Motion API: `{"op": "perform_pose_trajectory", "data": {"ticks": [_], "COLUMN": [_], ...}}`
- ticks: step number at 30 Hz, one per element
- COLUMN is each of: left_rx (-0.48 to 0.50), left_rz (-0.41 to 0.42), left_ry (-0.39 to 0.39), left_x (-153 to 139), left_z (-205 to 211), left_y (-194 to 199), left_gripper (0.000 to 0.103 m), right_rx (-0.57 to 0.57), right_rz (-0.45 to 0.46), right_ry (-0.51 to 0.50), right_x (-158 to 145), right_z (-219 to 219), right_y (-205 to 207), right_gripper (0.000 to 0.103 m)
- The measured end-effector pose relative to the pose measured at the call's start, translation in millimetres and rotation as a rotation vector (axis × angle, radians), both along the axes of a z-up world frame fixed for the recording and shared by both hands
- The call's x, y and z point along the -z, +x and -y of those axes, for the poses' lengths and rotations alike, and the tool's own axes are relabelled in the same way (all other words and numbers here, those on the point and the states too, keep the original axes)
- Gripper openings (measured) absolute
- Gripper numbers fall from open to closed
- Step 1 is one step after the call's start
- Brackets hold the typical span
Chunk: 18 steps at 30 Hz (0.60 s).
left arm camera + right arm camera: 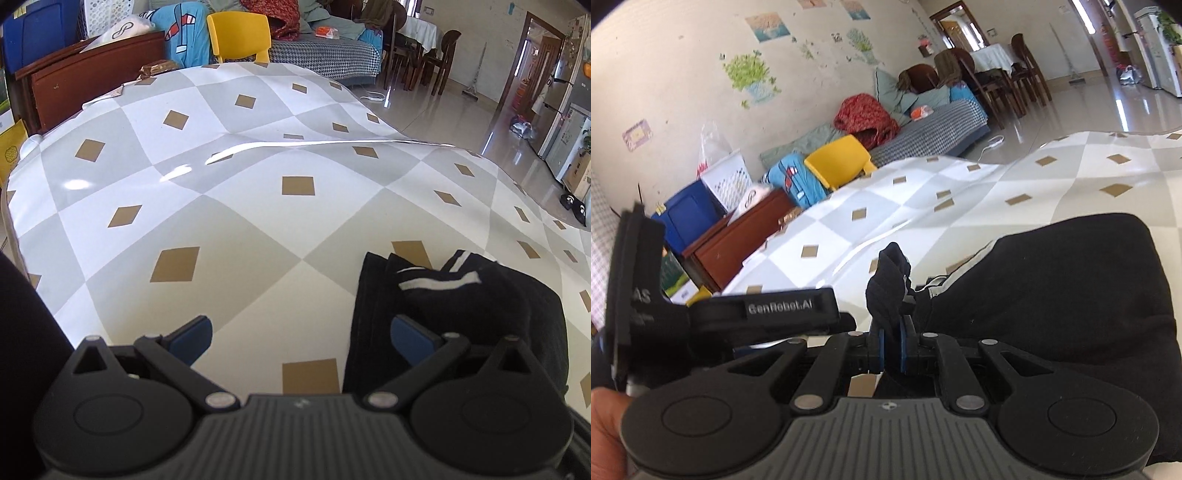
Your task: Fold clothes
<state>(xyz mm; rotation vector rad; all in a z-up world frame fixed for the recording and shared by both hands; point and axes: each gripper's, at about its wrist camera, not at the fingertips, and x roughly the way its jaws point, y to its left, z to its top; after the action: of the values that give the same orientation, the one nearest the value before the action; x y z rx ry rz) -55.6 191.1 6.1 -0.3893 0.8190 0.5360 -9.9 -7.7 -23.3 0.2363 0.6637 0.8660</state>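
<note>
Left wrist cam first: the left gripper (301, 334) hangs low over the table (229, 229), which wears a shiny covering of white and grey diamonds with little tan squares. Its two blue-padded fingers (192, 338) are spread wide with nothing between them, just bare tabletop. The black garment (458, 306) with white stripes lies bunched on the table at the lower right of this view, and the gripper's right-hand finger sits in front of the garment's left edge; can't tell whether it touches the cloth. Further back there's a raised crease in the table covering, then a yellow chair (238, 35) right behind the far edge and a dark wooden cabinet (88, 79) off to the left.

Right wrist cam: the right gripper (892, 347) has its blue pads pressed nearly together, pinching a bit of the black garment (1063, 295). A twisted tuft of fabric pokes up just above the fingertips. The rest of the garment spreads out to the right as one big dark mound on the table (1052, 192), with a bit of white trim showing near the pinch. The other gripper pokes in from the left, body side-on, a hand (605, 432) visible in the bottom left corner. Yellow chair (838, 158), a blue bin (689, 218) and a sofa (923, 129) piled with stuff sit along the wall behind.
</note>
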Motion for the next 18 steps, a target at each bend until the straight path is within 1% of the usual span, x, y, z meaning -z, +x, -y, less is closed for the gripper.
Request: {"op": "perform_pose_trajectory", "data": {"ticks": [4, 9, 13, 15, 17, 18], "left_rx": [-0.007, -0.015, -0.016, -0.015, -0.013, -0.01], "left_rz": [0.008, 0.032, 0.047, 0.049, 0.051, 0.05], "left_ry": [0.01, -0.007, -0.015, -0.015, -0.016, -0.014], "left_x": [-1, -4, -6, -6, -7, -7], "left_z": [-3, -5, -5, -5, -4, -4], "left_y": [-2, -6, -7, -7, -8, -8], "left_gripper": [0.103, 0.103, 0.103, 0.103, 0.103, 0.103], "right_rx": [-0.008, -0.021, -0.06, -0.093, -0.137, -0.155], "right_rz": [0.01, 0.038, 0.078, 0.052, 0.023, 0.014], "right_ry": [-0.043, -0.045, -0.1, -0.114, -0.14, -0.155], "right_x": [14, 9, 12, 19, 24, 26], "right_z": [-6, -6, -13, -15, -19, -21], "right_y": [-4, -6, -13, -15, -16, -17], "right_gripper": [0.009, 0.009, 0.013, 0.02, 0.033, 0.035]}}
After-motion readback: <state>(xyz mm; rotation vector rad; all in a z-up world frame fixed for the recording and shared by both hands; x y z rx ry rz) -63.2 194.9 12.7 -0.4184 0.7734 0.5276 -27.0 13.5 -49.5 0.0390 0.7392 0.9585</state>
